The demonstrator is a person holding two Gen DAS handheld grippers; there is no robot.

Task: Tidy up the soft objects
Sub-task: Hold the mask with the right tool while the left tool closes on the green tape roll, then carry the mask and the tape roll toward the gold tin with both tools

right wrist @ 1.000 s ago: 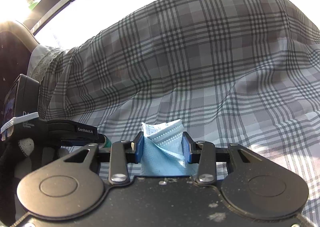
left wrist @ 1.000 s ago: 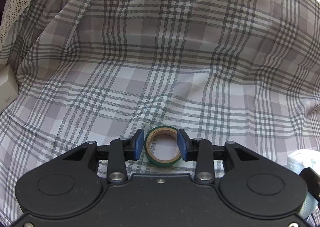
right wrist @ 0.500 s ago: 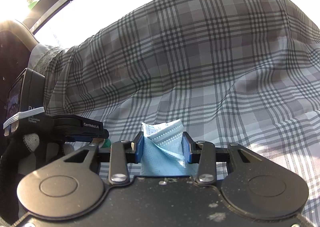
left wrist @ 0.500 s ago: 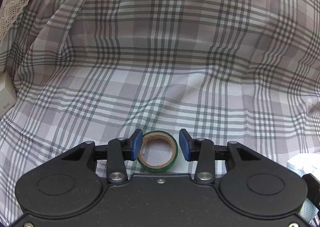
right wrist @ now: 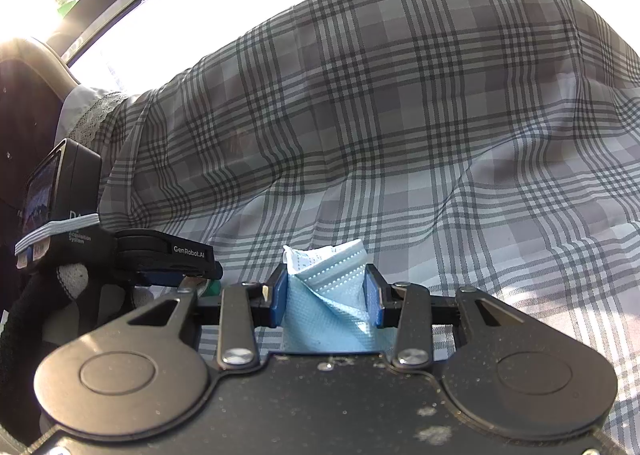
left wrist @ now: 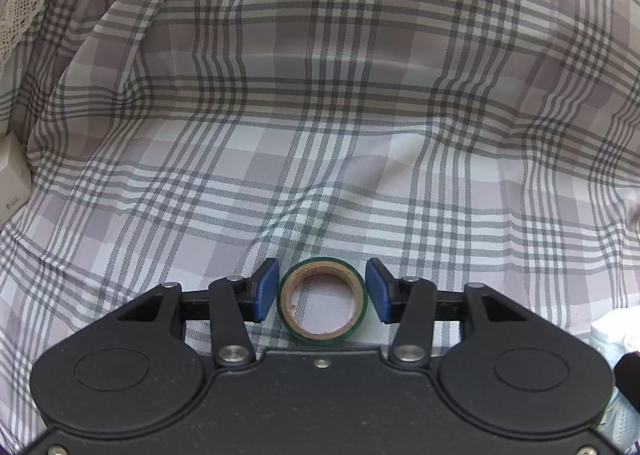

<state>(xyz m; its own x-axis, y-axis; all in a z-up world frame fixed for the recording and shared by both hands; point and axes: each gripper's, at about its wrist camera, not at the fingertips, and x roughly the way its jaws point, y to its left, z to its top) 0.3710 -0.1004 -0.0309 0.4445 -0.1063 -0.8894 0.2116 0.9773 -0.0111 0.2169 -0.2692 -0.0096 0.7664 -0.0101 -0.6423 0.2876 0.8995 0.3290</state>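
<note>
Left claw (left wrist: 321, 290) opening, tape roll (left wrist: 322, 301) flat between, hole upward; right claw (right wrist: 327, 291) clenched on crumpled mask (right wrist: 326, 305).

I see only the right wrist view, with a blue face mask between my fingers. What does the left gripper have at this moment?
Observer: The left gripper is opening, and a green tape roll sits between its fingers.
Operator: Do the fingers press the roll?
Observer: It seems not. They look just clear of it on both sides, and it lies flat on the plaid cloth.
Operator: Is anything else near there?
Observer: A white box stands at the cloth's left edge.
</note>
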